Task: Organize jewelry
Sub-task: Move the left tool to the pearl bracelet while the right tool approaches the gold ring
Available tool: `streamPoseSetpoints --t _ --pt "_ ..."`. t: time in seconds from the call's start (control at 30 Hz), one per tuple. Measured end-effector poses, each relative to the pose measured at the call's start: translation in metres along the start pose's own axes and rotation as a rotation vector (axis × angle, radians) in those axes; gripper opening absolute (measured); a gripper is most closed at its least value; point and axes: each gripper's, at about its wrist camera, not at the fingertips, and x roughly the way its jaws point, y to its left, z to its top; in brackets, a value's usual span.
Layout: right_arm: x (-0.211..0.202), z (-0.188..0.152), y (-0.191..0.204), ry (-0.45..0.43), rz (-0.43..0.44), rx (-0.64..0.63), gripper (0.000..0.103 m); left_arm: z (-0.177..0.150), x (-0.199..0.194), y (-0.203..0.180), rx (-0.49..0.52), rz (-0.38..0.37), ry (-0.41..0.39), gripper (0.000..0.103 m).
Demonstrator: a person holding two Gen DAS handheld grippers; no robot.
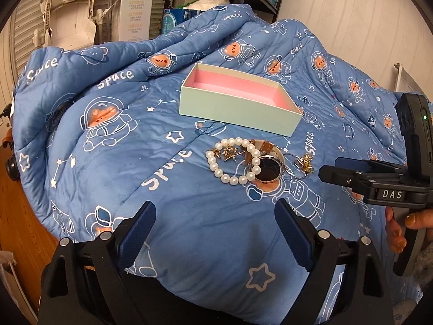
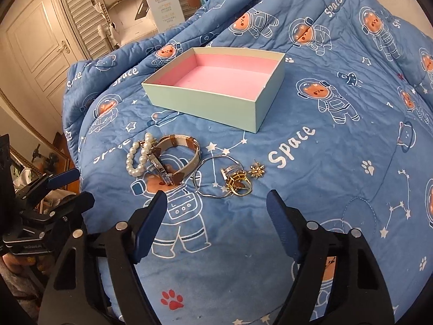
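One blue space-print quilt covers the bed, shutters behind.

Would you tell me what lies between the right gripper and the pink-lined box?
In the right wrist view, the gold rings and a thin silver bangle lie on the quilt between the right gripper and box.

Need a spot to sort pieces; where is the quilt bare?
Bare quilt right of the box, and between the grippers and the jewelry. Crowded: pearl bracelet, watch and rings cluster below the box.
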Motion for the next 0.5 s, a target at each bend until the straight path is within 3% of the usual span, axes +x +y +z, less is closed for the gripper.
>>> streamPoseSetpoints --t 0.23,0.5 --pt "0.011 0.004 -0.004 0.053 0.030 -0.021 0.053 0.006 0.012 0.000 0.015 -0.068 0.032 0.061" --pt "0.023 0.003 -0.009 0.085 0.024 -0.037 0.041 0.017 0.032 -0.017 0.118 -0.116 0.053 0.051"
